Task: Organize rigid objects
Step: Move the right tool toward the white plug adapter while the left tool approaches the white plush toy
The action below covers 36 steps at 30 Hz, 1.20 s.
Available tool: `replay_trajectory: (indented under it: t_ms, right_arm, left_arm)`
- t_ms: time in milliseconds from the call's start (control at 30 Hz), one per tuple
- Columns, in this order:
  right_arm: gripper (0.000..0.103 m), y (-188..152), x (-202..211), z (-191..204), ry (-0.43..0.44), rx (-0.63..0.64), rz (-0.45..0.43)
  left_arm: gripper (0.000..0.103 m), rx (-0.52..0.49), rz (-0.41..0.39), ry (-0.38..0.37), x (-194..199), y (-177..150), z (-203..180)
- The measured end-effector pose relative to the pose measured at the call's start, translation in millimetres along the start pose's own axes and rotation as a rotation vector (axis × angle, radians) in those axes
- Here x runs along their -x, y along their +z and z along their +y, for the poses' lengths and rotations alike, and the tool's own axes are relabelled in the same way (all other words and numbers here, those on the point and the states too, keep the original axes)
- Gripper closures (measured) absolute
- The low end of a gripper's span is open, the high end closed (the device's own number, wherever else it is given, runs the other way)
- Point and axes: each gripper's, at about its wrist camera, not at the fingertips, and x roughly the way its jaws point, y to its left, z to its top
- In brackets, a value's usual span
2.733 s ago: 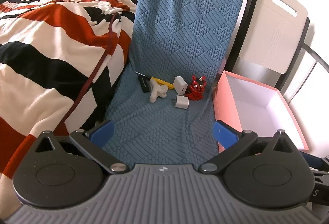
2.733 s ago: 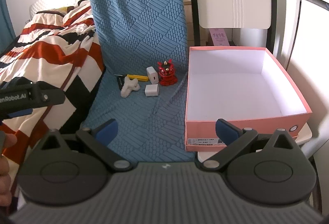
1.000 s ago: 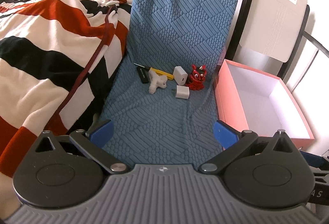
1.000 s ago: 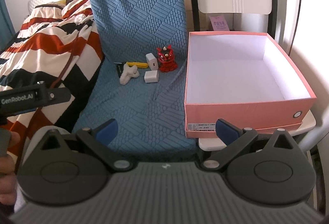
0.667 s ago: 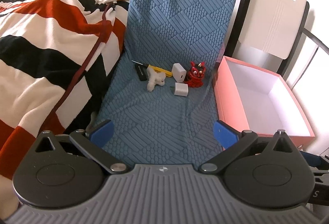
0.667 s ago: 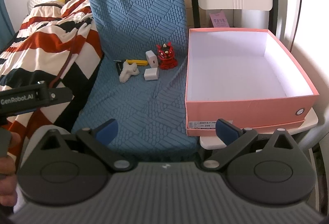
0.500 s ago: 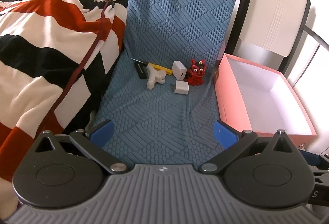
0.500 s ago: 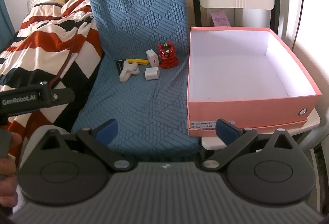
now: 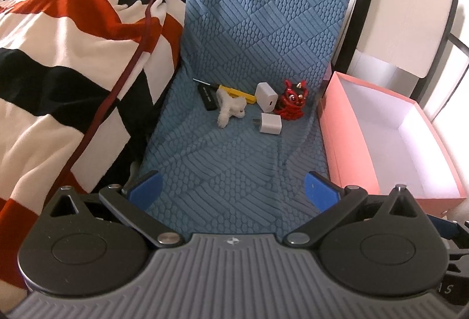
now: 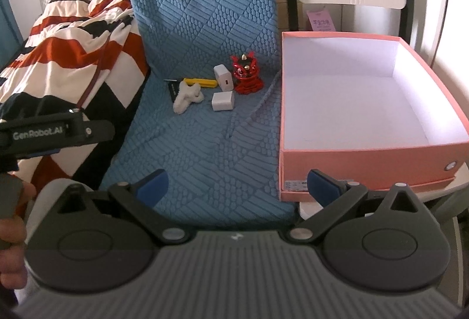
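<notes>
Blue-tipped hand-held gripper [image 9: 233,191] level, jaws spread.

Red figurine [image 9: 292,103], white chargers [image 9: 266,100] beside pink box [image 9: 346,149].

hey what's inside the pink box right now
Nothing shows inside the pink box: its white floor and inner walls are bare in the right wrist view. The strip of floor just behind its near wall is hidden. The small items, like the red figurine, all sit outside on the blue mat.

Before my left claw [image 9: 233,190] the mat [image 9: 234,160] is free; the box [image 9: 346,143] wall blocks the right.
</notes>
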Motion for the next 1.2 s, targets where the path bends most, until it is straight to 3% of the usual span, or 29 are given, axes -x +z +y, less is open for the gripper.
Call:
replay_trajectory:
  t_ms: [733,800,1033,1100,1200]
  right_arm:
    - [0.001,36,-80,27,0.06,0.06,0.037]
    - [0.006,39,-88,28,0.072,0.066,0.042]
    - [0.01,51,-121,29,0.083,0.072,0.053]
    - [0.024,54,-129,28,0.084,0.072,0.052]
    - [0.028,60,-141,25,0.071,0.057,0.034]
  left_arm:
    - [0.0,0.016,0.075,0.054,-86,37,31]
    - [0.0,0.017,0.076,0.055,-95,41,32]
    - [0.0,0.017,0.086,0.056,-129,53,34]
    - [0.0,0.015,0.086,0.055,-138,57,35]
    - [0.0,0.009,0.083,0.048,-155,63,38]
